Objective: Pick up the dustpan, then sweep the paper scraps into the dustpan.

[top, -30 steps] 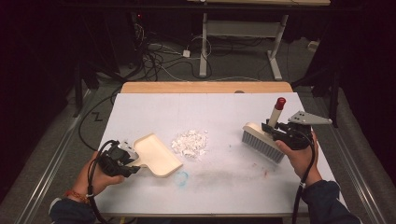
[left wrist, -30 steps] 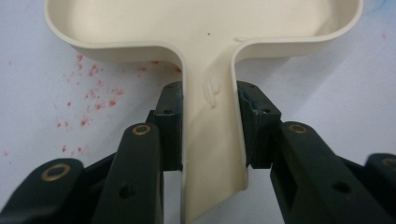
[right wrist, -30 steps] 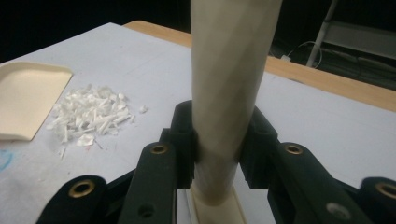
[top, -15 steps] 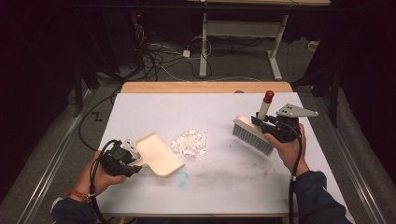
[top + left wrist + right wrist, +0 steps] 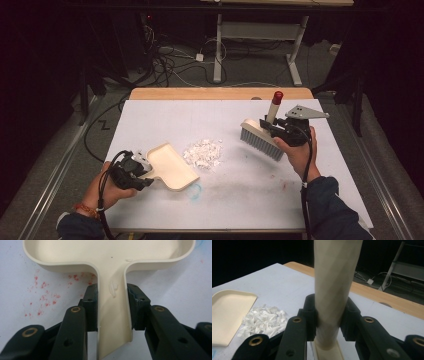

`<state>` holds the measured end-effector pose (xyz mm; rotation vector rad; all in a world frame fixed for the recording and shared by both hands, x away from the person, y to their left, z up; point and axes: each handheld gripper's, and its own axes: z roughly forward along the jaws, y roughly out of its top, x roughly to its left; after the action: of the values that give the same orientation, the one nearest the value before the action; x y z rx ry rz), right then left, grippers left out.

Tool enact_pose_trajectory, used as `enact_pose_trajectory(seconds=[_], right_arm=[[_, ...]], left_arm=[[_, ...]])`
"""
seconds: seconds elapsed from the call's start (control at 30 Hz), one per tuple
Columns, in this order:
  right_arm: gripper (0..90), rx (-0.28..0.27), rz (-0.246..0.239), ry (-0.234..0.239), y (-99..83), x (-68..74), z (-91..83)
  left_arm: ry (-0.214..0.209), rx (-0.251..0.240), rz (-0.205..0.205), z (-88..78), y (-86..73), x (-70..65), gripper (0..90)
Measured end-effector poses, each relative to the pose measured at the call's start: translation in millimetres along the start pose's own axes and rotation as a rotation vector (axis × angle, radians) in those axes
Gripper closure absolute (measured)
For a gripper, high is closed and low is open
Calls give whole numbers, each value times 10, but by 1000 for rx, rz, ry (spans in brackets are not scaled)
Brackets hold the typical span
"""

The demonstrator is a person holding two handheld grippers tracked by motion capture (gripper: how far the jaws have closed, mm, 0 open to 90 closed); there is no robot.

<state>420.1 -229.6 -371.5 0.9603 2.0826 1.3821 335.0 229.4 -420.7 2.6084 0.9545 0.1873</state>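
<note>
With left gripper (image 5: 141, 171) clamped on pan (image 5: 172, 165) handle and right gripper (image 5: 274, 128) clamped on brush (image 5: 261, 141), sweep scraps (image 5: 202, 152) (between both) toward pan w/ bristles flat, pan lip pressed down.

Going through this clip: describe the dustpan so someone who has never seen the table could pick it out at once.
Start at the white table and go to its near left corner, where the left tongs are clamped on a flat handle. That handle belongs to the dustpan, a shallow cream tray lying just left of the pile of white scraps. Unlike the brush at the right, it has no bristles and no red-tipped handle.
</note>
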Motion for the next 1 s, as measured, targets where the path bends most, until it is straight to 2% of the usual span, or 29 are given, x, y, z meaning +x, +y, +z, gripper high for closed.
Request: enact_pose_trajectory(seconds=[0.33,0.4,0.53,0.63,0.73,0.77,0.87,1.0], right_arm=[[712,-5,17,-23,19,28,121],[712,-14,35,-23,20,36,157],[712,-11,28,-28,54,96,254],[712,-5,15,-36,126,160,372],[712,10,-1,-69,193,248,522],[712,18,-5,-83,209,309,628],[712,27,-8,-89,205,375,732],[712,49,-50,-116,192,510,914]], left_arm=[[-10,17,-6,-16,51,11,629],[-4,24,-5,-18,62,0,629],[-8,32,-4,-11,81,0,629],[-13,41,-3,16,95,-5,629],[-13,45,-2,25,107,-17,629],[-13,46,-2,26,110,-18,629],[-18,45,0,35,127,-26,629],[-17,42,9,43,163,-42,628]])
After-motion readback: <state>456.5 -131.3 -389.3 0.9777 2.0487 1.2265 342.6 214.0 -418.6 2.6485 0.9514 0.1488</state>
